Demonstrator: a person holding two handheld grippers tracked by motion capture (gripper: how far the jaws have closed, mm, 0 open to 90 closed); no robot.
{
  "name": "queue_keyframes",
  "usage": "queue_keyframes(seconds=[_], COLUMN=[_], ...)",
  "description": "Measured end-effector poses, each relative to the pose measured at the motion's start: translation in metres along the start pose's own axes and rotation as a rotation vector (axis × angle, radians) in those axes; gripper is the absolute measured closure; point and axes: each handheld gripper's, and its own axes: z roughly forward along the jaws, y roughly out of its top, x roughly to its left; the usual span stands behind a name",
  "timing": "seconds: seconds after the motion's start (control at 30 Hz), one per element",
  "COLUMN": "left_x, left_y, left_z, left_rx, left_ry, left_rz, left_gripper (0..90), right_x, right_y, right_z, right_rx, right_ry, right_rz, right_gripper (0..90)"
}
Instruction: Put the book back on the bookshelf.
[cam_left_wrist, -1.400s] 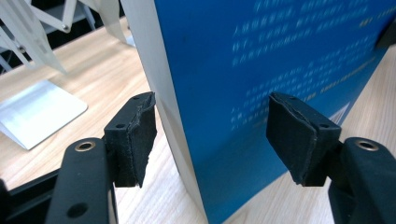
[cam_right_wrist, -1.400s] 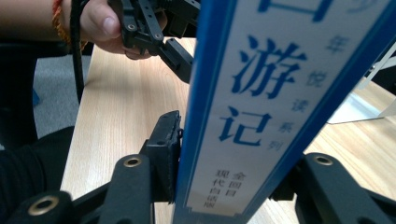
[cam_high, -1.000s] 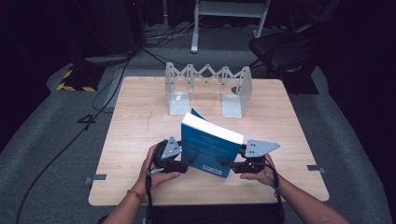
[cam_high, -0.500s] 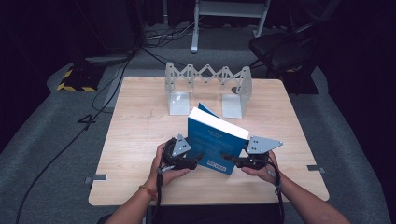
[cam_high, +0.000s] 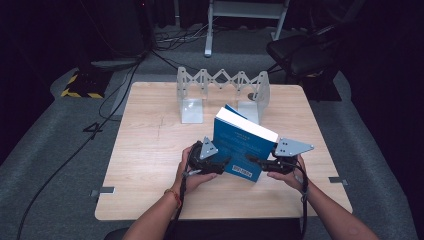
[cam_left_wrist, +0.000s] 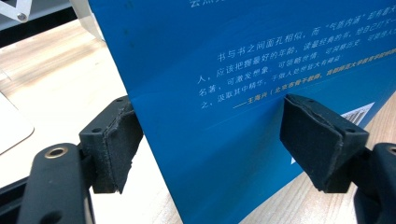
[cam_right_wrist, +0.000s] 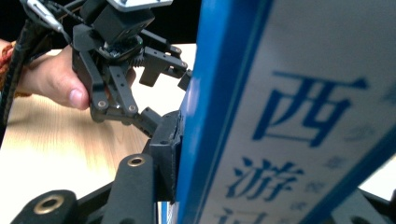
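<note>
The left gripper (cam_high: 220, 163) has its jaws spread wide around the blue book (cam_high: 242, 145), pads apart from the cover. The right gripper (cam_high: 260, 162) clamps the book's spine edge, holding it tilted above the wooden table (cam_high: 150, 150). Beyond both grippers stands the metal expanding book rack (cam_high: 222, 90); bare table lies left of the left gripper

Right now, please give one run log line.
book: upright on table | left gripper: straddles cover, open | right gripper: shut on book
</note>
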Motion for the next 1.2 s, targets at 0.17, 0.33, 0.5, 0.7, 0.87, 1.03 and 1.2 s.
queue_keyframes(seconds=[0.17,0.33,0.5,0.7,0.87,1.03,1.2], left_x=[0.0,0.003,0.011,0.019,0.028,0.039,0.045], left_y=[0.0,-0.005,-0.022,-0.044,-0.057,-0.066,-0.073], left_z=[-0.002,-0.016,-0.035,-0.055,-0.068,-0.072,-0.07], left_rx=[0.009,0.084,0.17,0.272,0.296,0.292,0.335], left_ry=[-0.008,-0.022,-0.015,0.019,0.035,0.1,0.106], left_rz=[-0.002,0.022,0.028,0.043,0.017,-0.032,-0.066], left_gripper=[22.2,23.8,18.4,16.9,16.7,16.7,16.6], right_x=[0.002,-0.001,0.003,0.006,0.005,0.005,0.004], right_y=[0.001,0.0,0.001,0.001,0.002,0.005,0.006], right_z=[0.002,0.0,0.0,0.0,0.001,0.004,0.006], right_rx=[-0.012,-0.013,-0.008,-0.013,-0.015,-0.005,-0.005], right_ry=[-0.005,0.034,0.037,0.026,0.027,0.017,0.014], right_rz=[-0.002,0.036,0.013,0.009,0.009,0.008,0.005], right_gripper=[58.5,60.6,60.5,60.3,60.7,61.2,61.4])
